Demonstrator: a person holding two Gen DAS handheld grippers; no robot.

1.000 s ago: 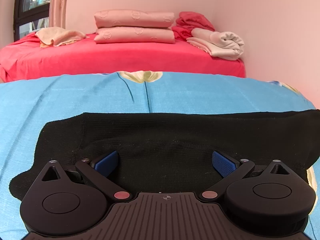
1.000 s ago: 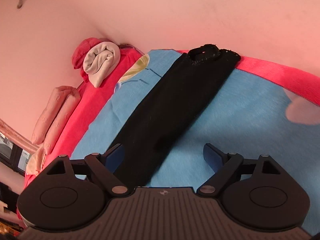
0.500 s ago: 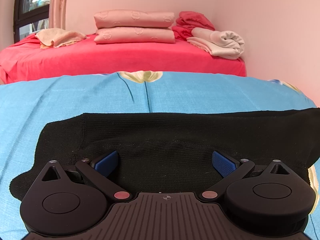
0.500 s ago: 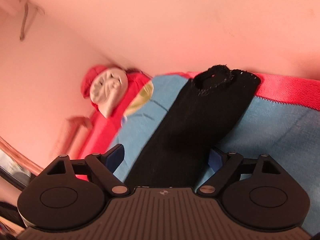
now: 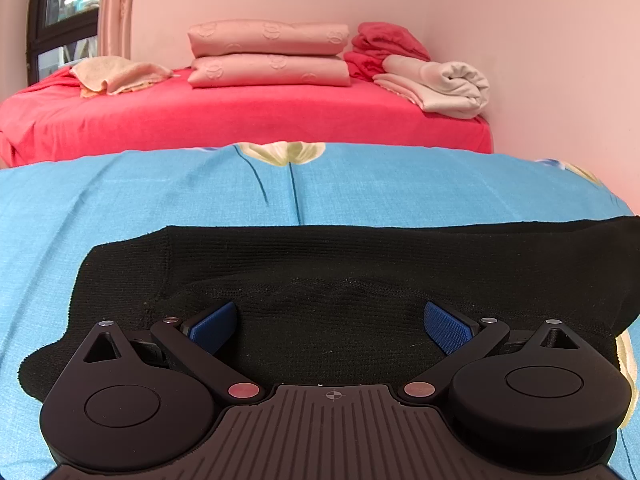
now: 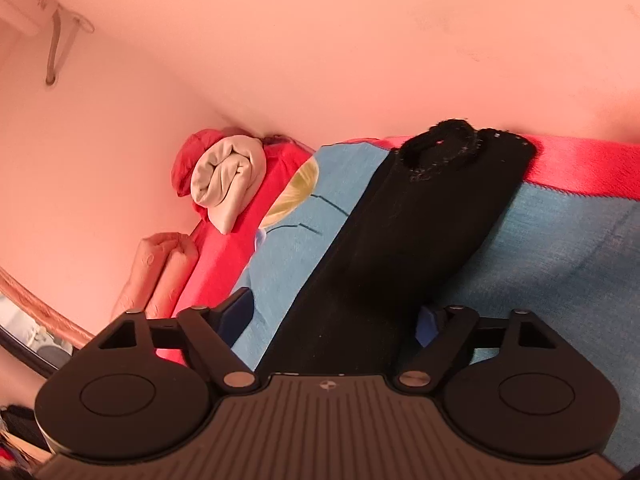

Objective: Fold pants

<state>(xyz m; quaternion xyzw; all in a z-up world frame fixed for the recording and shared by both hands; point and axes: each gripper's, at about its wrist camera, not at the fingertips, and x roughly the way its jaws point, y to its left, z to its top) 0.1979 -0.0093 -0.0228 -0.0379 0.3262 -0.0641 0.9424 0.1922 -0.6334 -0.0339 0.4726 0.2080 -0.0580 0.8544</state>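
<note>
Black knit pants (image 5: 340,264) lie flat across a light blue flowered sheet (image 5: 160,196), running left to right in the left wrist view. My left gripper (image 5: 330,324) is open, low over the near edge of the pants, its blue pads on either side of the fabric. In the right wrist view the pants (image 6: 408,232) stretch away as a long strip to a frayed end (image 6: 444,148) near the wall. My right gripper (image 6: 334,312) is open and straddles the strip, with its right pad partly hidden by the cloth.
Behind the blue sheet lies a red bed cover (image 5: 240,116) with two stacked pink pillows (image 5: 268,56), a rolled cream blanket (image 5: 440,84), red folded cloth (image 5: 384,44) and a peach towel (image 5: 116,74). Pink walls close the right side. A window (image 5: 60,20) is at far left.
My right gripper has moved forward along the pants strip and tilted up, so the frayed end now looks nearer and the cloth fills the gap between its fingers. My left gripper has barely moved.
</note>
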